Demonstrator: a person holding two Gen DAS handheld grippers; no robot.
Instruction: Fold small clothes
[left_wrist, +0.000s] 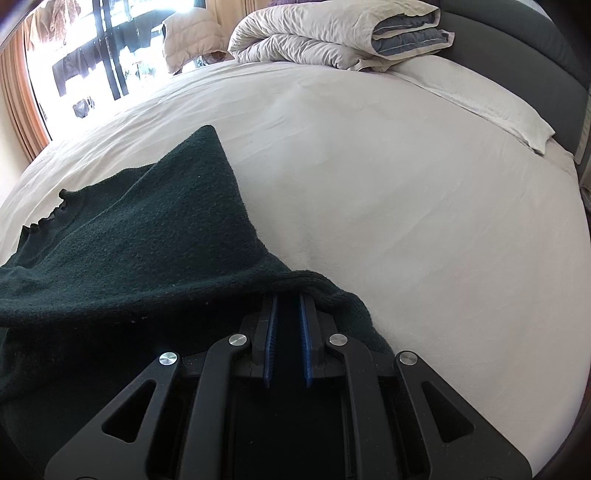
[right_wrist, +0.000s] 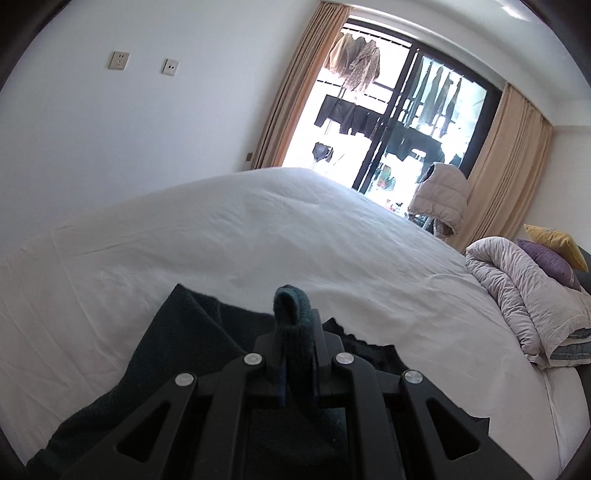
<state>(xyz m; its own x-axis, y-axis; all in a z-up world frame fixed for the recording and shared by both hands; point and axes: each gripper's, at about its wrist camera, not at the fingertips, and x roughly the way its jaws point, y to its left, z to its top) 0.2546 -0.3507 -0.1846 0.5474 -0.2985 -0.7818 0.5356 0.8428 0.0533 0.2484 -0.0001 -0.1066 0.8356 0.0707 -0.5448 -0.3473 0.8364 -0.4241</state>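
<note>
A dark green knitted garment lies on the white bed sheet, spreading left from my left gripper. The left gripper's fingertips are buried under a fold of the knit and the blue pads stand a narrow gap apart with dark cloth between them. In the right wrist view the same garment lies below my right gripper, which is shut on a bunched piece of the knit that sticks up between the fingers.
A folded pale duvet and a white pillow lie at the head of the bed by the grey headboard. A window with curtains and a puffy jacket stand beyond the bed.
</note>
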